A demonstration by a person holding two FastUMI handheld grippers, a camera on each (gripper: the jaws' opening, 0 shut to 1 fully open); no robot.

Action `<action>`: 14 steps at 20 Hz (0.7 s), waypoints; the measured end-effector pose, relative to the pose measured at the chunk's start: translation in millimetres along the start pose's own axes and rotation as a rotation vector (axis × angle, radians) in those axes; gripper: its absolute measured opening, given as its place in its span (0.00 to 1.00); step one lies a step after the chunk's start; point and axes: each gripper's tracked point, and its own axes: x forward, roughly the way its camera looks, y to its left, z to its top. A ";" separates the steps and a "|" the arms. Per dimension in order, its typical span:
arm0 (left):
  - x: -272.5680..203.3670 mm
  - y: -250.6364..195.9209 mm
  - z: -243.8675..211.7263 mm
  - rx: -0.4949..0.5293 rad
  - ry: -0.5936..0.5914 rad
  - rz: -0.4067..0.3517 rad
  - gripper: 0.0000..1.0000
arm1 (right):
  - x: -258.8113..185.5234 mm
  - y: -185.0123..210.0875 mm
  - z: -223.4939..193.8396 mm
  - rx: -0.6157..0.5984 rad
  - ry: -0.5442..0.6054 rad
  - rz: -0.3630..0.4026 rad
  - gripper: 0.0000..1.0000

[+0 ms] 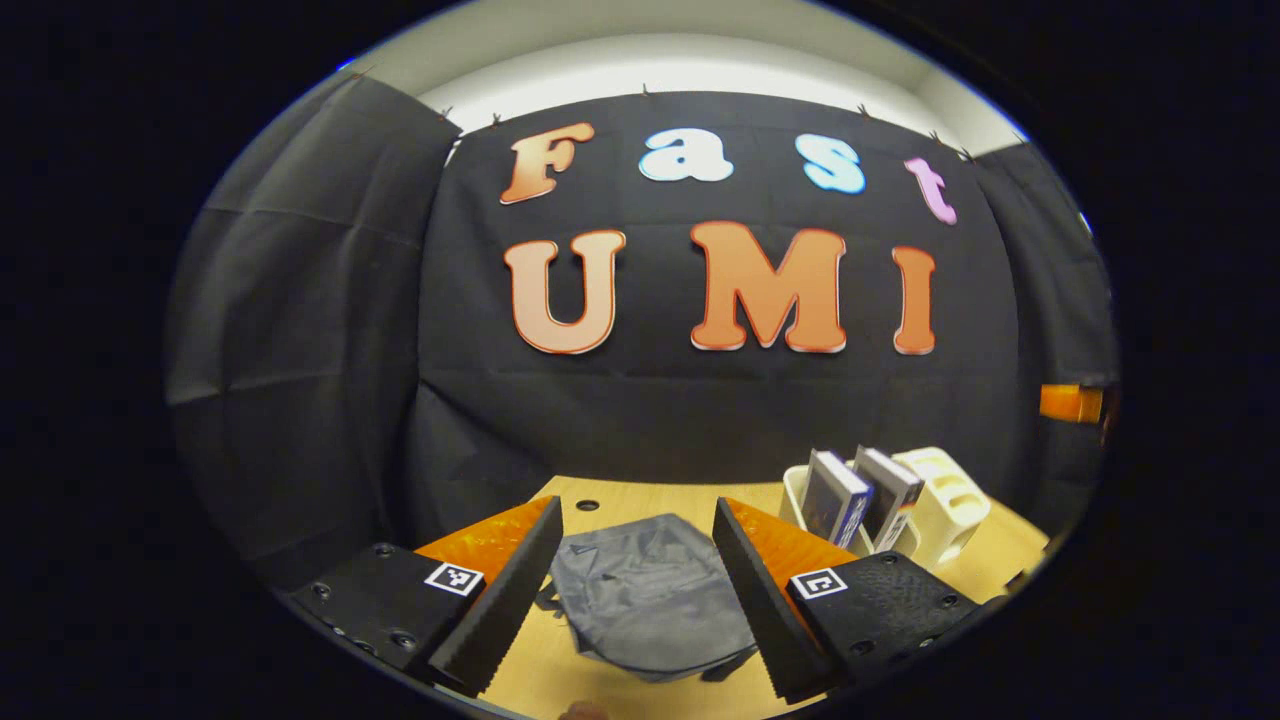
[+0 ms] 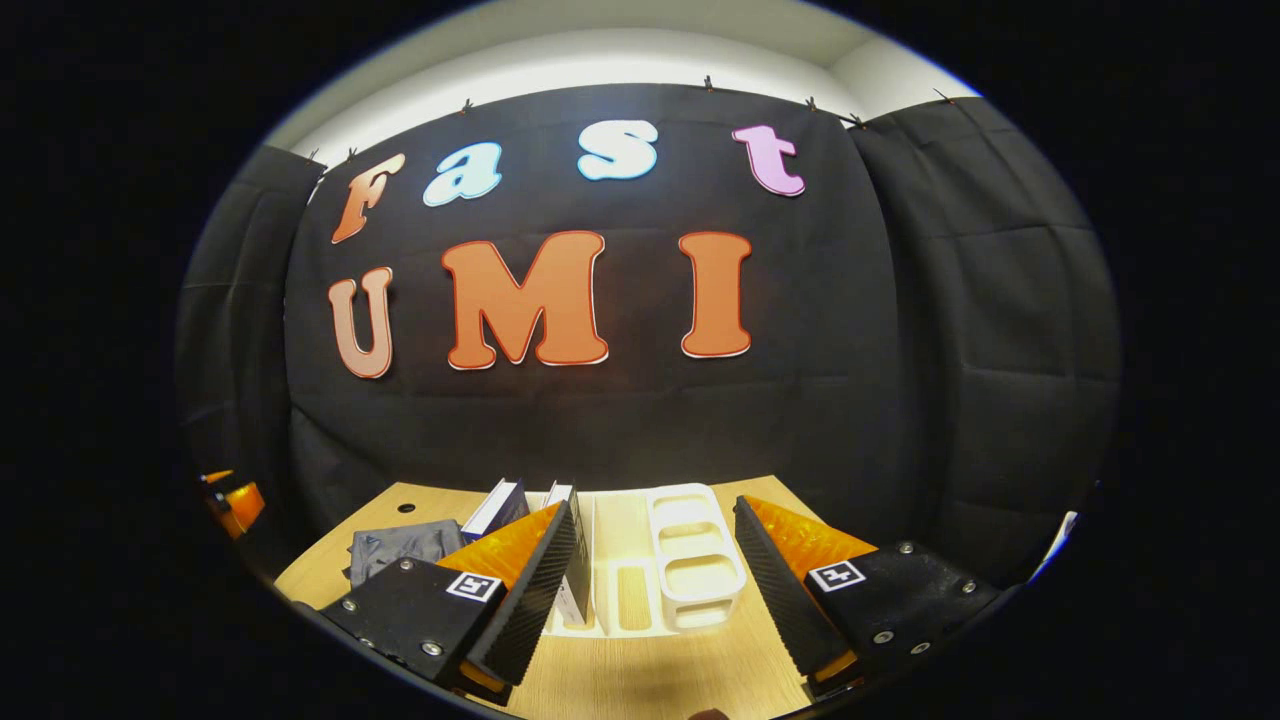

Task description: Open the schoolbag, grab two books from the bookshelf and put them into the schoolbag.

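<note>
Left gripper (image 1: 637,590) stood open, nothing held; grey schoolbag (image 1: 645,600) lay flat ahead between its jaws. Right gripper (image 2: 650,590) gaped likewise; white bookshelf (image 2: 660,575) between jaws, two books (image 2: 500,508) upright by its left finger.

On the table (image 1: 1000,550), two books (image 1: 860,497) stand in the bookshelf (image 1: 945,510) right of the schoolbag (image 1: 645,595).

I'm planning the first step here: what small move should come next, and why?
Probably lower the open left gripper onto the grey schoolbag to find its zipper: the bag lies flat and looks closed, while both books stand in the white bookshelf.
</note>
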 end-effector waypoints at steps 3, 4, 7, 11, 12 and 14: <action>4.3 -4.6 -56.8 0.157 0.080 -0.012 0.99 | -0.3 -1.3 -6.1 0.003 0.012 -0.004 0.95; 4.6 -7.7 -76.0 0.212 0.113 -0.026 0.97 | 0.0 -5.0 -8.3 -0.012 0.016 -0.013 0.95; 9.3 -27.9 -121.9 0.352 0.181 -0.093 0.97 | -1.5 -16.8 -14.4 -0.038 0.029 -0.041 0.95; 22.9 -55.4 -174.2 0.503 0.280 -0.198 0.98 | -0.4 -30.3 -30.1 -0.018 0.066 -0.072 0.95; 23.4 -60.1 -181.1 0.553 0.286 -0.220 0.98 | -1.1 -34.2 -36.1 -0.022 0.080 -0.083 0.95; 25.0 -70.5 -193.5 0.651 0.286 -0.259 0.98 | -3.3 -39.8 -43.1 -0.030 0.095 -0.097 0.96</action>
